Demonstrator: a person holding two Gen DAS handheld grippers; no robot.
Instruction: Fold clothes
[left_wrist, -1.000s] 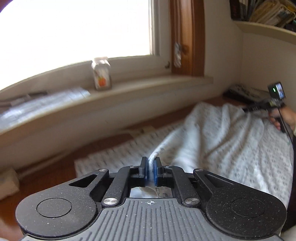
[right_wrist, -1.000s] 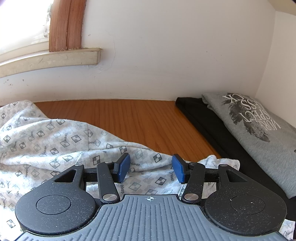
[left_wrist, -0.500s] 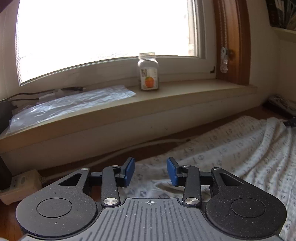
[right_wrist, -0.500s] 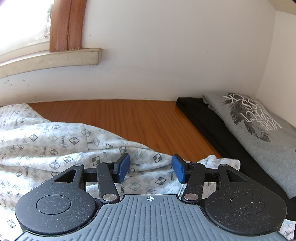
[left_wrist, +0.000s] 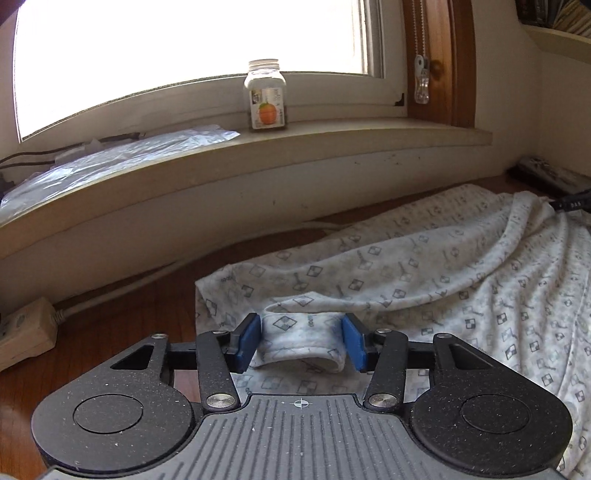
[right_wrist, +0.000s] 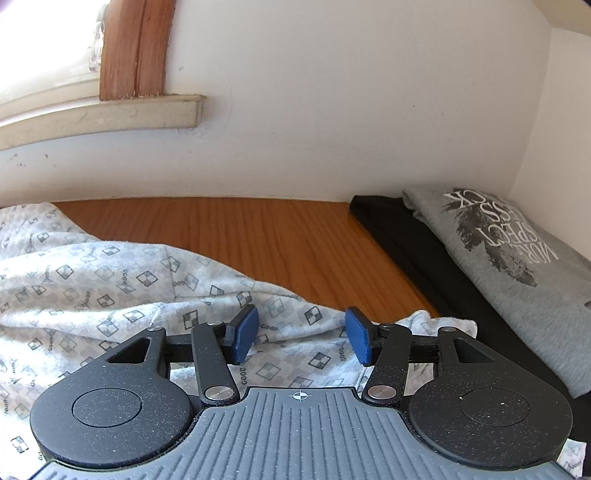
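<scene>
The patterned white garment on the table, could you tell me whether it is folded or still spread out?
Not folded: the patterned white garment lies loosely spread and rumpled across the wooden table, a cuff sticking up; the grey T-shirt beside it is folded.

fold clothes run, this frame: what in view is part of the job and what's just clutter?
Job:
- patterned white garment, spread on the wooden table
- left tool, jaws just opened, a fabric fold between them
- right tool, open over the garment
- grey printed shirt on the black garment, both already folded

Clutter:
- jar on the windowsill
- plastic bag
- power strip
</scene>
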